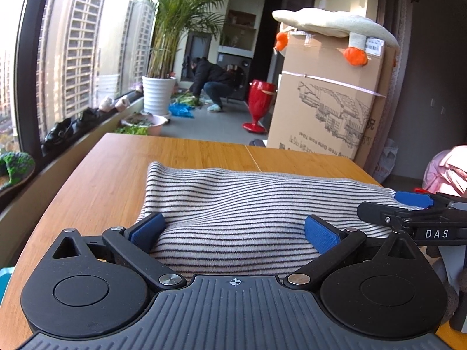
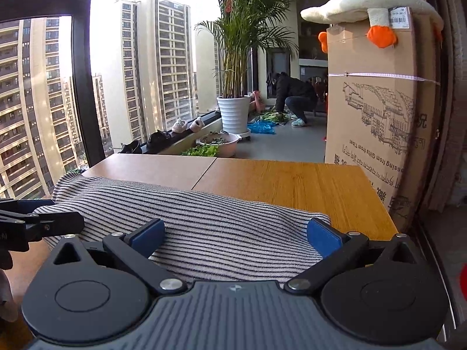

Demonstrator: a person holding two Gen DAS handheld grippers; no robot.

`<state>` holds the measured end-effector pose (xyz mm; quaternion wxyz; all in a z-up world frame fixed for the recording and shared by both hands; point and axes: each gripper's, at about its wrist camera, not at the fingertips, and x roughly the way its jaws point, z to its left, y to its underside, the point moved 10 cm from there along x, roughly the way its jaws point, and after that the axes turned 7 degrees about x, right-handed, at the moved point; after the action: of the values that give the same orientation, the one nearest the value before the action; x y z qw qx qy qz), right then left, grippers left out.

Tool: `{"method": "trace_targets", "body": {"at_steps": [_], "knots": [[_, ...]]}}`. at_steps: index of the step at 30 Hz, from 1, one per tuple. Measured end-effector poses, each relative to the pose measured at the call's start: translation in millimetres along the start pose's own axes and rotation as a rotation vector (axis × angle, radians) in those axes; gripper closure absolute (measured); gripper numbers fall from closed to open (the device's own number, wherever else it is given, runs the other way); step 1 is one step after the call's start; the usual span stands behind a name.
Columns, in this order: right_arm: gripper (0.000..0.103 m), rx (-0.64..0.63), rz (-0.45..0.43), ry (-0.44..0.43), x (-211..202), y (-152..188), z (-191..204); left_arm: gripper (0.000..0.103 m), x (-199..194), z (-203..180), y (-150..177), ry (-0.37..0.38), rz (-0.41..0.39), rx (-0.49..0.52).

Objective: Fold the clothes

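Observation:
A white garment with thin black stripes (image 1: 233, 198) lies bunched on the wooden table (image 1: 96, 180). My left gripper (image 1: 235, 230) is open, its blue pads spread wide over the near edge of the cloth, which humps up between them. My right gripper (image 2: 235, 234) is open too, with the same striped garment (image 2: 204, 215) lying between its spread blue pads. The right gripper also shows in the left wrist view at the right edge (image 1: 408, 207). The left gripper (image 2: 32, 218) shows at the left edge of the right wrist view.
A tall cardboard box (image 1: 329, 99) with a plush duck (image 1: 329, 23) on top stands beyond the table's far right. A person (image 1: 214, 81) crouches on the balcony floor by a potted palm (image 1: 159, 93) and a red stool (image 1: 258, 105). Pink fabric (image 1: 449, 172) sits at right.

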<state>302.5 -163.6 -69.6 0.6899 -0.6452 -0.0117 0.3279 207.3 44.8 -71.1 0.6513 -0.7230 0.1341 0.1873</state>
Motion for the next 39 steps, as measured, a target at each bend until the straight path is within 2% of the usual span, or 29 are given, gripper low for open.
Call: {"method": "trace_targets", "body": {"at_steps": [2, 4, 6, 9, 11, 14, 17, 18, 20, 22, 24, 26, 29, 36, 39], "knots": [[0.0, 0.065, -0.021, 0.061, -12, 3, -10, 0.0, -2, 2, 1, 0.0, -0.007, -0.014], [0.0, 0.114, -0.003, 0.006, -21, 10, -9, 0.0, -2, 4, 1, 0.003, -0.007, -0.019], [0.0, 0.101, -0.01, 0.007, -26, 13, -5, 0.0, -1, 4, 1, 0.002, -0.004, -0.017], [0.0, 0.035, -0.087, 0.034, -40, 9, 6, 0.0, -2, 4, 1, 0.002, -0.007, -0.019], [0.0, 0.013, -0.103, 0.018, -43, 7, 13, 0.0, -2, 5, 1, 0.005, -0.01, -0.026], [0.0, 0.049, -0.05, -0.009, -31, 5, 14, 0.0, -1, 5, 1, 0.007, -0.009, -0.029], [0.0, 0.185, 0.037, -0.025, -16, 10, -5, 0.0, -1, 5, 1, 0.007, -0.01, -0.03], [0.0, 0.22, 0.021, -0.013, -18, 7, -12, 0.0, -1, 5, 1, 0.008, -0.011, -0.033], [0.0, 0.221, -0.115, 0.034, -41, -12, -22, 0.0, -2, 6, 1, 0.008, -0.012, -0.034], [0.0, 0.167, -0.224, 0.01, -64, -32, -13, 0.0, -1, 5, 1, 0.004, -0.009, -0.032], [0.0, 0.131, -0.206, -0.078, -66, -40, 3, 0.0, 0, 5, 0, -0.001, -0.006, -0.029], [0.0, 0.151, -0.101, -0.137, -47, -32, 13, 0.0, 1, 4, 0, -0.005, -0.004, -0.027], [0.0, 0.181, 0.079, -0.116, -9, -2, 15, 0.0, -1, 6, 1, 0.002, -0.01, -0.039], [0.0, 0.021, 0.112, -0.048, 7, 12, 26, 0.0, 8, 3, 2, 0.005, 0.035, -0.02], [0.0, 0.002, 0.12, -0.046, 14, 10, 26, 0.0, 10, 4, 2, 0.018, 0.04, -0.033]]}}
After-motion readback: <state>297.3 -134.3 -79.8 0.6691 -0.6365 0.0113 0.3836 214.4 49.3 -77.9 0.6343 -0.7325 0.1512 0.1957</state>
